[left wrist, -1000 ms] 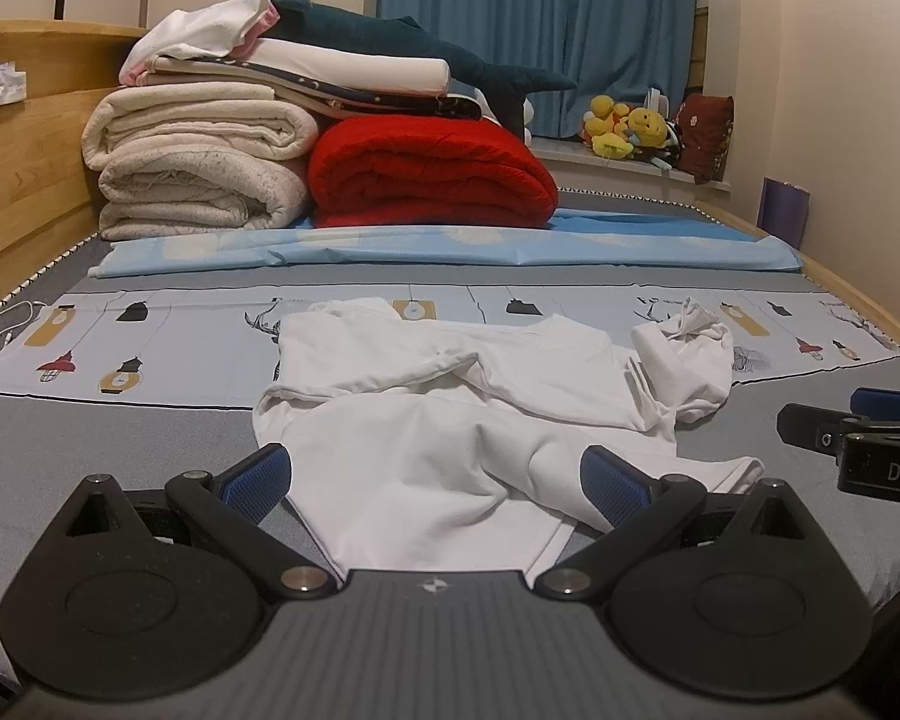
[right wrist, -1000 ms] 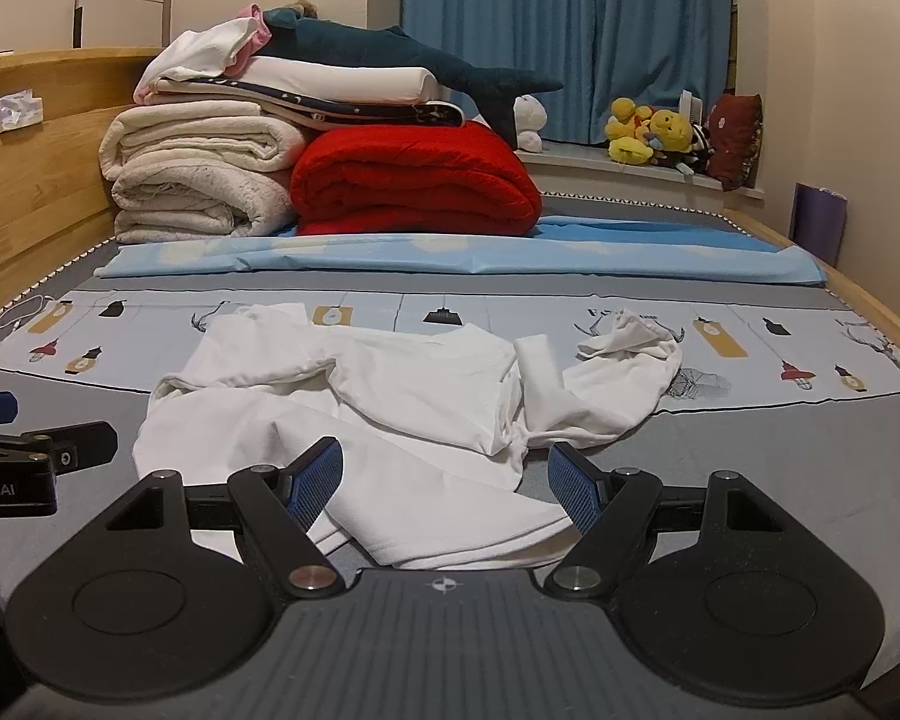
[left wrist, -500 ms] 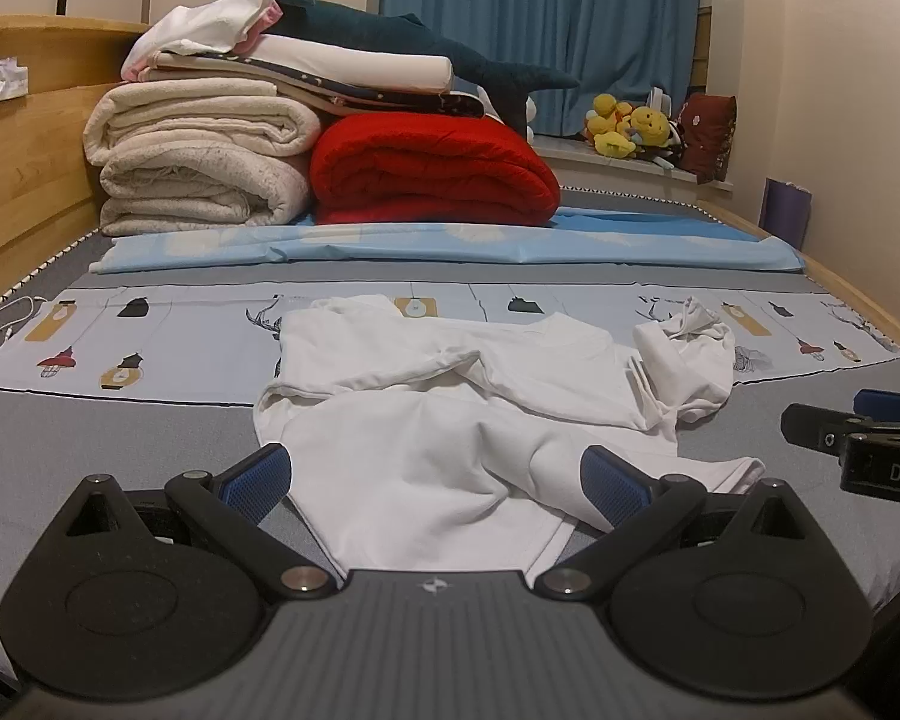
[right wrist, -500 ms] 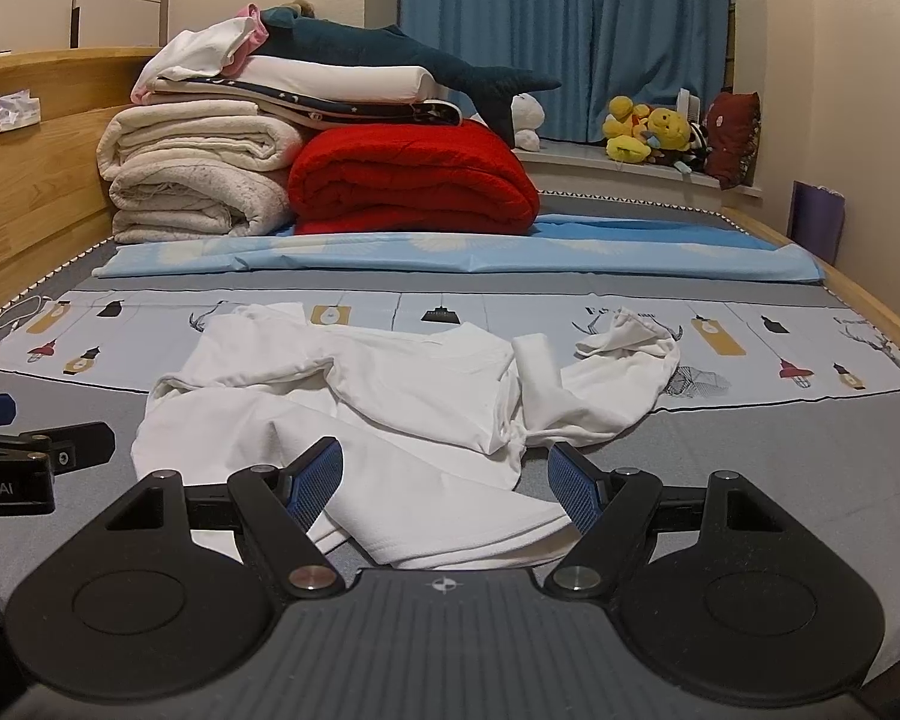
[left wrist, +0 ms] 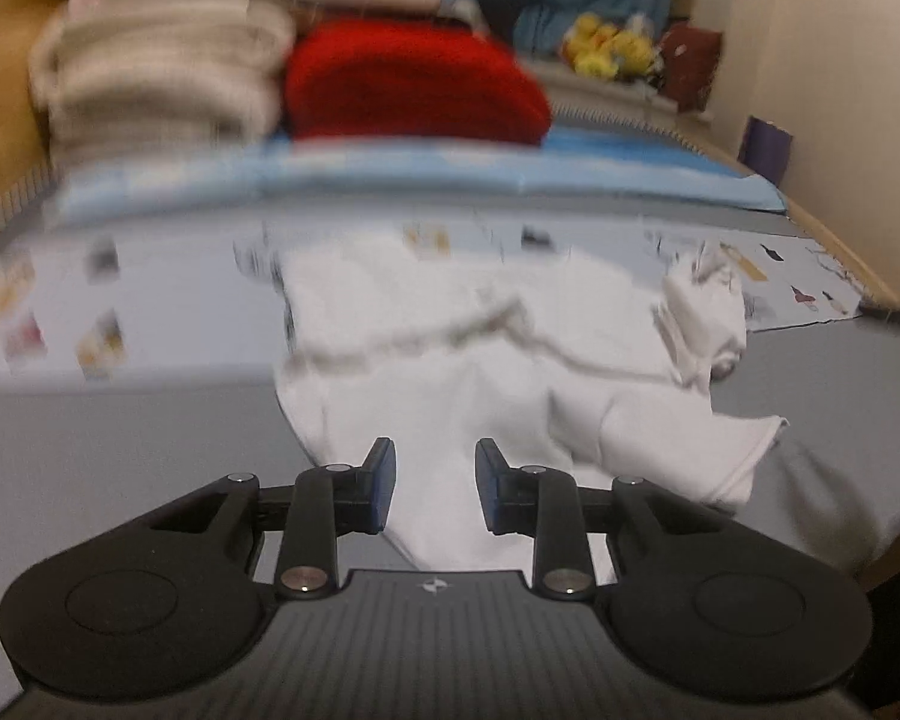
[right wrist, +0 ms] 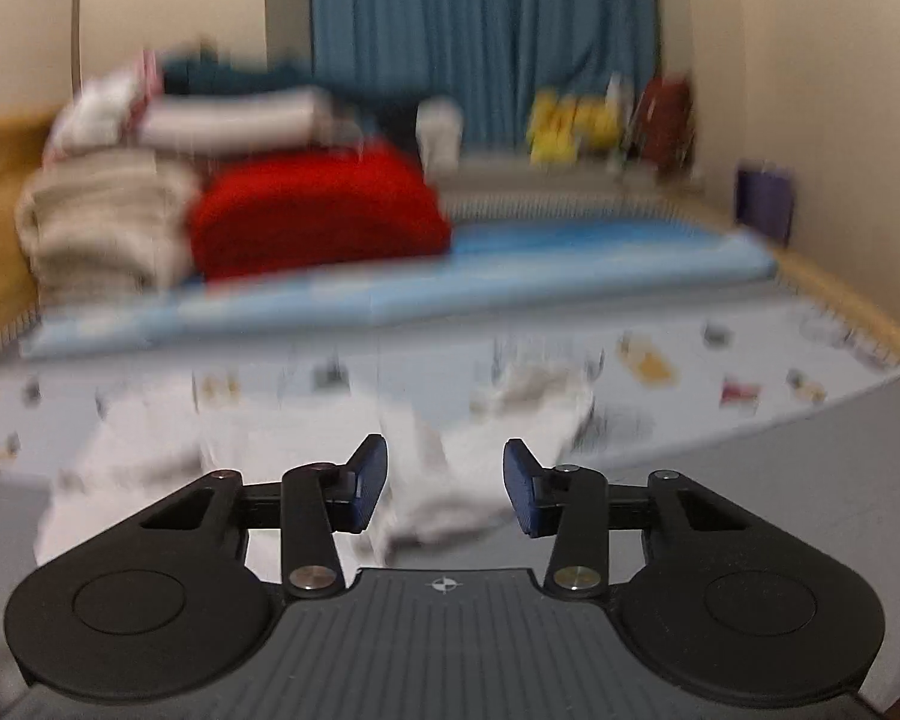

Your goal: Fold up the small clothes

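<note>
A crumpled white garment [left wrist: 480,360] is lying on the bed [left wrist: 120,450], spreading out just ahead of both tools. The left hand-held gripper [left wrist: 435,483] is hovering over the garment's near edge, its blue-padded fingers [left wrist: 381,486] standing partly apart with white cloth showing in the gap between them; nothing is being pinched. A loose sleeve or flap is trailing off to the right of it, ending in a hemmed edge on the grey sheet. The right hand-held gripper [right wrist: 444,483] is pointing at the same garment [right wrist: 450,480] from a little further right, its fingers [right wrist: 522,495] also standing apart, somewhat wider, with the bunched cloth lying just beyond them and not gripped.

The bed is wearing a grey sheet with a pale printed strip [left wrist: 120,300] running across it and a light blue cover [right wrist: 450,276] lying behind that. At the far end, cream folded blankets [left wrist: 162,78] are sitting beside a red folded blanket [left wrist: 414,84], touching it, with more bedding stacked on top. A blue curtain [right wrist: 480,42] is hanging behind, yellow soft toys [right wrist: 570,120] are sitting near it, and a wooden bed frame is running along both sides.

Both views are smearing with motion blur, so the garment's folds in the right wrist view and the prints on the strip are hard to make out.
</note>
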